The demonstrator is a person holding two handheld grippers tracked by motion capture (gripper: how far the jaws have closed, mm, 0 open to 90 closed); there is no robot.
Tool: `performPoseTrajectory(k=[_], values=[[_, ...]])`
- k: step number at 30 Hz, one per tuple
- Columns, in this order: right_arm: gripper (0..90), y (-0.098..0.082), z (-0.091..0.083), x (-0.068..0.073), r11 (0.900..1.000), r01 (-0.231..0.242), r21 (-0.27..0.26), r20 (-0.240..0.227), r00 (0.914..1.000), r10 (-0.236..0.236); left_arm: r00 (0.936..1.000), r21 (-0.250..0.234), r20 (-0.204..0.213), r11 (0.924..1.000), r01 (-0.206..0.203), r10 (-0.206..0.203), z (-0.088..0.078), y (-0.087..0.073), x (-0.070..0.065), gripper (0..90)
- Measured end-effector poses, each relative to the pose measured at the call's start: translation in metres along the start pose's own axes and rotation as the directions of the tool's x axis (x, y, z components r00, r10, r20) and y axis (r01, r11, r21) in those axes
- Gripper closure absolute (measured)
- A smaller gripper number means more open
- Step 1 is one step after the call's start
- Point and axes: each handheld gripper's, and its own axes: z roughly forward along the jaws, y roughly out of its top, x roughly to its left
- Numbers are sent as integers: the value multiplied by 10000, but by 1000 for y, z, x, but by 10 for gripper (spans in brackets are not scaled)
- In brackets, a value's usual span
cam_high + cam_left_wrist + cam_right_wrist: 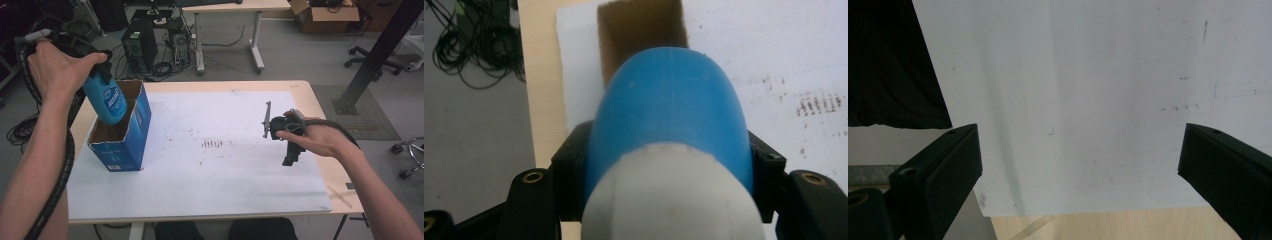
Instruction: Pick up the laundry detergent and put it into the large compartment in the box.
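A blue plastic bottle with a printed label hangs tilted, its lower end at the mouth of an open blue cardboard box on the table's left side. My left gripper is shut on the bottle's upper part. In the left gripper view the black jaws press both sides of the blue bottle, whose white end is nearest the camera, and the box opening lies just beyond it. My right gripper hovers over the white sheet at the right. In its own view the right gripper is open with nothing between its jaws.
The white sheet covers most of the wooden table and has dark smudges near its middle. Beyond the table stand a computer tower with cables, a white desk and a black post. The table's near edge lies under the right gripper.
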Motion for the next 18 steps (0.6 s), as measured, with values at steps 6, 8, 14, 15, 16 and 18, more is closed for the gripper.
performPoseTrajectory(k=[6,8,14,15,16,18], values=[[38,5,4,-2,9999,115,45,-47,9999,-115,9998,164,102,9997,170,-172,19,-8,5,376],[38,6,5,-2,9999,96,100,-43,9999,-95,9998,201,78,9996,189,-190,24,-10,4,376],[37,6,4,-2,9999,127,67,-1,9999,-127,9993,263,199,9992,300,-305,45,-17,4,376],[37,6,4,-2,9999,127,67,-1,9999,-127,9993,263,199,9992,300,-305,45,-17,4,376],[37,6,4,-2,9999,126,69,-7,9999,-126,9992,283,219,9991,329,-335,50,-19,3,376],[37,5,4,-2,9999,152,50,24,9999,-152,9992,346,248,9989,307,-315,56,-20,3,376]])
